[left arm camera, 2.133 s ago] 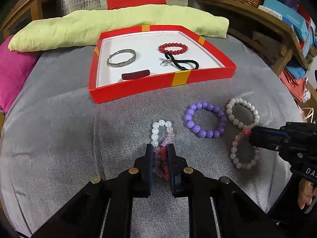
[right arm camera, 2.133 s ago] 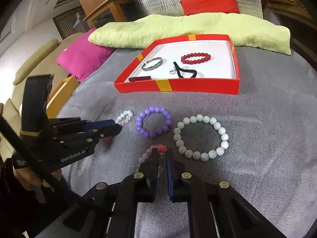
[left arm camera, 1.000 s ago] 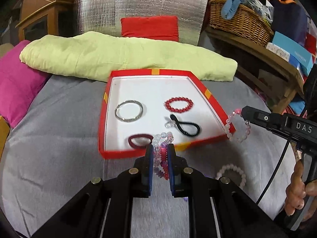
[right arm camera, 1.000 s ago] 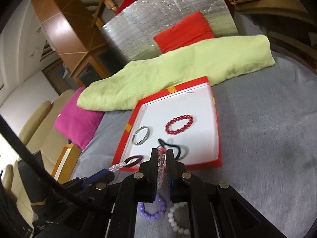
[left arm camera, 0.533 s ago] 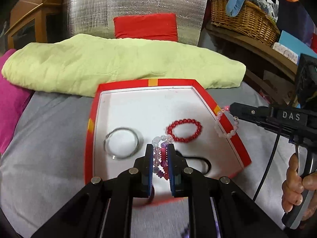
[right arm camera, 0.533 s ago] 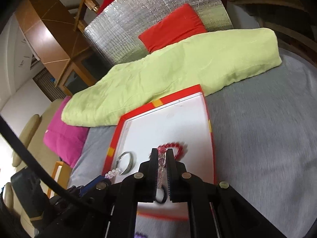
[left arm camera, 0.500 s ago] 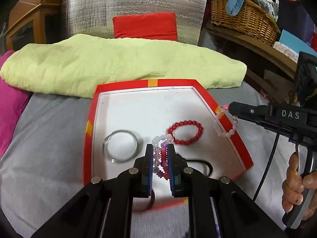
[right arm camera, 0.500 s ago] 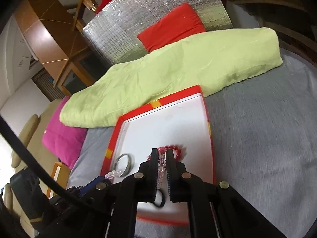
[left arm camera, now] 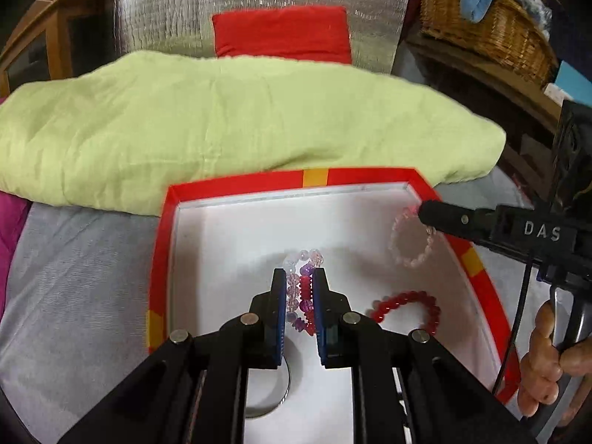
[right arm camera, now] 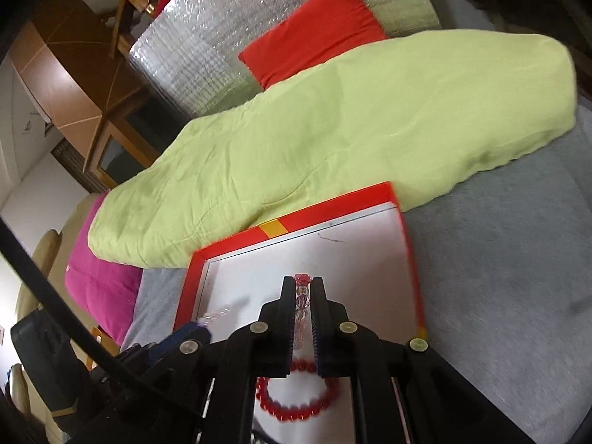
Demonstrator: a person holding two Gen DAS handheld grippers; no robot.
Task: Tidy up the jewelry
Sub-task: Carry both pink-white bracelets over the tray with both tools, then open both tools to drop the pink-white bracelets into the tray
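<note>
My left gripper [left arm camera: 299,277] is shut on a mixed pink, purple and clear bead bracelet [left arm camera: 301,288] and holds it over the white floor of the red-rimmed box [left arm camera: 236,181]. My right gripper [right arm camera: 304,285] is shut on a pale pink bead bracelet [right arm camera: 301,298], also over the box [right arm camera: 296,222]. In the left wrist view that pink bracelet [left arm camera: 409,236] hangs from the right gripper's tips near the box's far right corner. A red bead bracelet [left arm camera: 407,305] lies in the box; it also shows in the right wrist view [right arm camera: 292,403]. A silver bangle [left arm camera: 285,396] is partly hidden under my left fingers.
A long lime-green cushion [left arm camera: 222,122] lies just behind the box, with a red cushion [left arm camera: 281,31] and silver foil panel behind it. A magenta cushion [right arm camera: 100,281] sits at the left. Grey cloth [right arm camera: 518,259] surrounds the box. A wicker basket [left arm camera: 481,26] stands on a shelf at the right.
Both grippers have moved forward and deeper over the box with their bracelets. The box fills more of both views; the black hair tie and dark red band have dropped out of sight.
</note>
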